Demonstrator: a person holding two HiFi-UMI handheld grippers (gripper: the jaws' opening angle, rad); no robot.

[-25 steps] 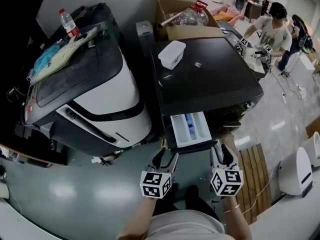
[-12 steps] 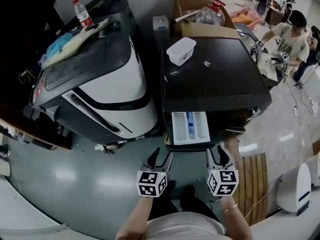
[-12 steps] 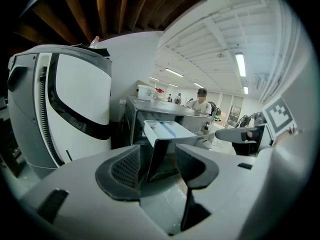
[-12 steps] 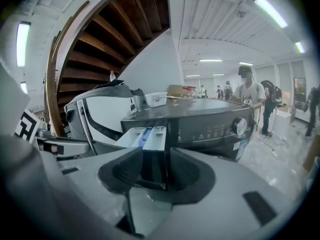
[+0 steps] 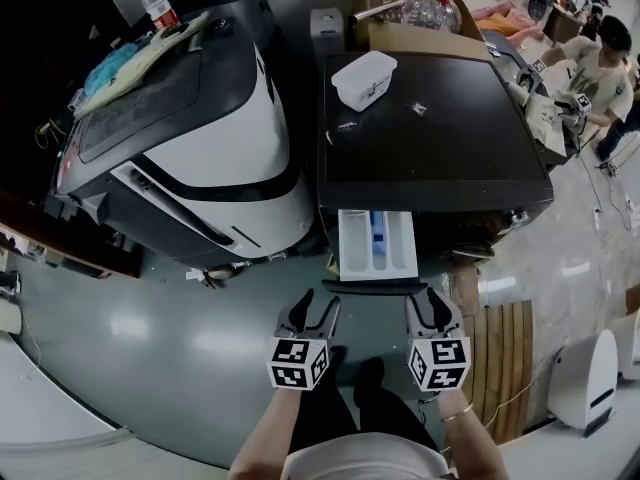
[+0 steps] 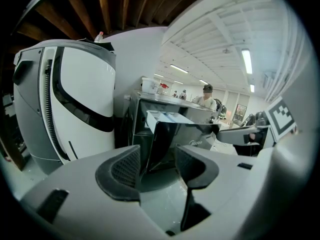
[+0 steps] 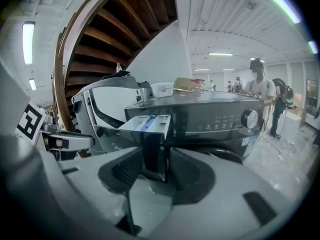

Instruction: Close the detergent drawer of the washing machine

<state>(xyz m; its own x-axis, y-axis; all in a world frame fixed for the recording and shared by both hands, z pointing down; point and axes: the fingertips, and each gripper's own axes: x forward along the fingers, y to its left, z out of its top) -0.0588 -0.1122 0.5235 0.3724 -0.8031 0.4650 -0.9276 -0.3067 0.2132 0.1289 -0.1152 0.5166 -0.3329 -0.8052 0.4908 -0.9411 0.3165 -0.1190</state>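
The black washing machine stands ahead of me with its white detergent drawer pulled out at the front left; a blue insert shows inside. My left gripper hangs open just below the drawer's left corner, not touching it. My right gripper is open too, below the drawer's right corner. In the left gripper view the drawer and its dark front panel sit beyond the open left gripper. In the right gripper view the drawer lines up past the empty right gripper.
A large white and black machine stands left of the washer. A white box lies on the washer top, a cardboard box with a bottle behind. A person works at far right. A wooden mat lies on the floor.
The head view has shifted, so the washer and drawer sit a little higher and more centred. Both grippers stay open below the drawer, which is still pulled out.
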